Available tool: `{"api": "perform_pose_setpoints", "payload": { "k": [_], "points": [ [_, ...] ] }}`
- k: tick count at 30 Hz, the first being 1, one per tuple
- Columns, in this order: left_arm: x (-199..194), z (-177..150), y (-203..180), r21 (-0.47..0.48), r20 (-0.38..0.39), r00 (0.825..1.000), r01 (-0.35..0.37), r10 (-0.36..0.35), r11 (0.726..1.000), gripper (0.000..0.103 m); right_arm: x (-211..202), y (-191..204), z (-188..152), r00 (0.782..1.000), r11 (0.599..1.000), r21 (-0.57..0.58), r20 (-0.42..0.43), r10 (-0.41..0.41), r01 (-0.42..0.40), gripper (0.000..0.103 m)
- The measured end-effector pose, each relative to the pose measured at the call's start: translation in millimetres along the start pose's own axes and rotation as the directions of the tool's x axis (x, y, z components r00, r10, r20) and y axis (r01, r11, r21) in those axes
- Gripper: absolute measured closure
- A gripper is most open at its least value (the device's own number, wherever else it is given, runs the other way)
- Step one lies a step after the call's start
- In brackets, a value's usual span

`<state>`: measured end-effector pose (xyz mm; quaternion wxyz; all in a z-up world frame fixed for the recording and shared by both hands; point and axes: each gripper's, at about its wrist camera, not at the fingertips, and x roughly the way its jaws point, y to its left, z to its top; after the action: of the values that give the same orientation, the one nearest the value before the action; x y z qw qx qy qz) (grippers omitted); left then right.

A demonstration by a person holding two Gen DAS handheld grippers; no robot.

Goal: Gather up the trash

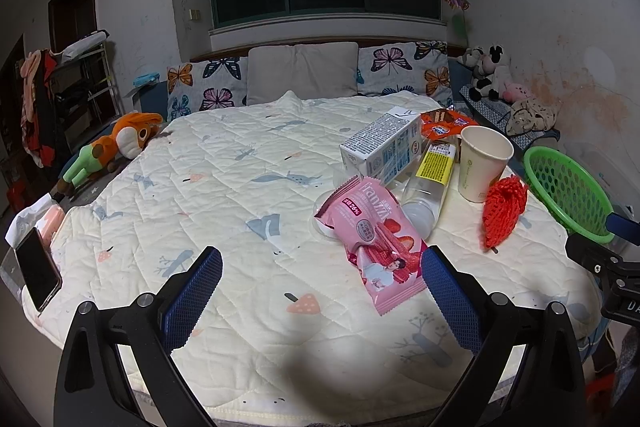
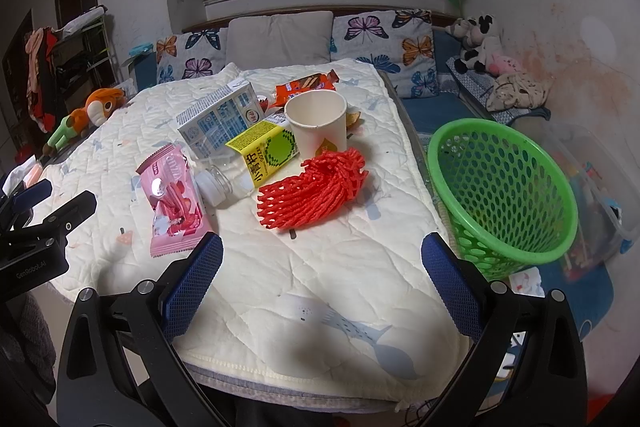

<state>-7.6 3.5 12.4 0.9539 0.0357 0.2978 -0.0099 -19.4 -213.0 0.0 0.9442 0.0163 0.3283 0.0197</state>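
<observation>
Both tongs hung spread and empty over the near edge of the quilted surface [image 2: 320, 267]. Ahead of the left tongs [image 1: 322, 301], at one o'clock, lay a pink wafer wrapper [image 1: 370, 247]. From the right tongs [image 2: 322, 287], red foam fruit netting [image 2: 312, 189] lay at twelve o'clock, with a paper cup [image 2: 318, 123], a plastic bottle [image 2: 256, 159] and a milk carton [image 2: 220, 117] behind it. The green basket [image 2: 504, 187] stood at two o'clock, off the surface's edge.

Black tongs [image 1: 322, 291], blue cross-hatched pads [image 1: 196, 295], silver screws.
</observation>
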Motion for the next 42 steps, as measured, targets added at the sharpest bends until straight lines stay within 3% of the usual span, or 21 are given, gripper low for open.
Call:
{"api": "perform_pose_setpoints", "payload": {
  "k": [42],
  "points": [
    [13,-1,-1,-0.001,-0.025,1.0,-0.001,0.001,1.0,0.006,18,0,4,1.0,1.0,-0.001,-0.025,0.015,-0.015,0.005]
  ]
}}
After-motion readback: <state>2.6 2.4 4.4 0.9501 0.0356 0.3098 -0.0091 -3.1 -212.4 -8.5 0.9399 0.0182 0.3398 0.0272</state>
